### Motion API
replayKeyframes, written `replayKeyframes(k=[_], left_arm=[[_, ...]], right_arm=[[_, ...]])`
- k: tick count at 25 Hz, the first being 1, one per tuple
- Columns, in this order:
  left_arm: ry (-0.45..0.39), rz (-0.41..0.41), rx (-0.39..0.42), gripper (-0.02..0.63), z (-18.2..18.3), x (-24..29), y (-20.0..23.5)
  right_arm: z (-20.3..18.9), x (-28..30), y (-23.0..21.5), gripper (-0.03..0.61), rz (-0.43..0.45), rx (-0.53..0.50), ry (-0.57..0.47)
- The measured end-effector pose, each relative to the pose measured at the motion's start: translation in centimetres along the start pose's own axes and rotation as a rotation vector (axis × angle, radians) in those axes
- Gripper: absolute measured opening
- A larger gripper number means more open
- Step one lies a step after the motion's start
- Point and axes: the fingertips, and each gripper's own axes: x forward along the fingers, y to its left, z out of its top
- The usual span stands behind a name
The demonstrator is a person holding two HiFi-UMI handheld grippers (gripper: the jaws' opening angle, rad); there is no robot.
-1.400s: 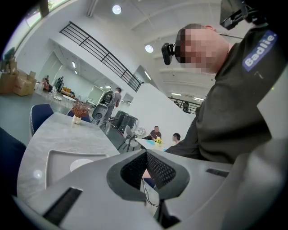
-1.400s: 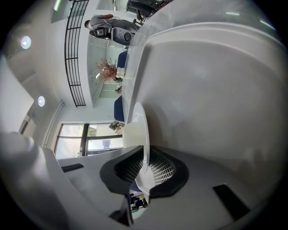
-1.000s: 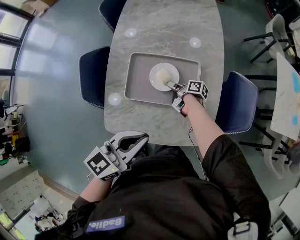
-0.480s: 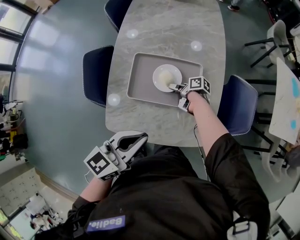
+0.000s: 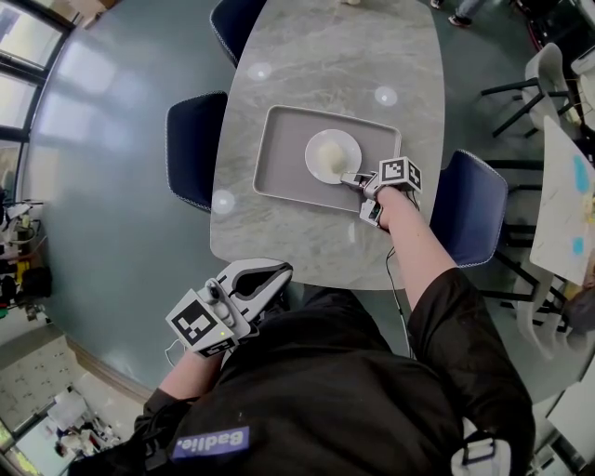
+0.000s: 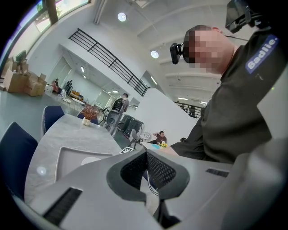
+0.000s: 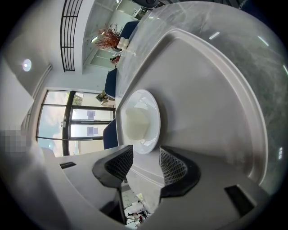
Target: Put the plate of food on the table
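A white plate with a pale mound of food rests on a grey tray on the marble table. My right gripper is at the plate's near rim. Its jaws have just been opening and now stand open. In the right gripper view the plate has its rim at the mouth of the right gripper, and the pads do not press on it. My left gripper hangs off the table beside my body, its jaws shut and empty.
Dark blue chairs stand at the table's left, right and far end. A small vase of flowers sits at the far end of the table. White chairs and another table stand to the right.
The right gripper's jaws have parted at the plate's rim, and its wrist has turned a little. The plate stays on the tray. The left gripper has not moved.
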Motion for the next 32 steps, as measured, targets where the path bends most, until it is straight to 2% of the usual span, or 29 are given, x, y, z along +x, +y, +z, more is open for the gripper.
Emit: replayKeyframes(k=[3,7,13,16,21,25,29,32], left_arm=[[-0.008,-0.016,0.0,0.005,0.1,-0.3,-0.4],[0.019,-0.018,0.016,0.005,-0.5,-1.1,-0.6],[0.026,-0.071,0.044,0.005,-0.5,-1.9,-1.7],[0.032,-0.095,0.065,0.005,-0.6,-2.6,-2.5],[0.035,-0.135,0.099,0.005,-0.7,-4.3,-3.7],[0.044,-0.166,0.122,0.005,-1.2,-5.5,-4.8],[0.047,-0.203,0.144,0.005,-1.6,-6.8,-6.5],[0.049,-0.222,0.145,0.005,-2.0,-7.8,-7.7]], right_arm=[[-0.4,-0.7,0.8,0.169,0.043,0.008,-0.029],[-1.5,-2.1,3.0,0.168,0.119,0.021,-0.127],[-6.1,-4.0,7.7,0.167,0.235,-0.022,-0.207],[-8.8,-5.0,9.8,0.167,0.251,-0.143,-0.24],[-13.6,-6.3,11.7,0.159,0.217,-0.386,-0.285],[-17.4,-7.7,12.3,0.076,0.203,-0.497,-0.317],[-21.4,-8.7,12.8,0.042,0.19,-0.6,-0.327],[-23.7,-10.5,14.2,0.012,0.152,-0.718,-0.395]])
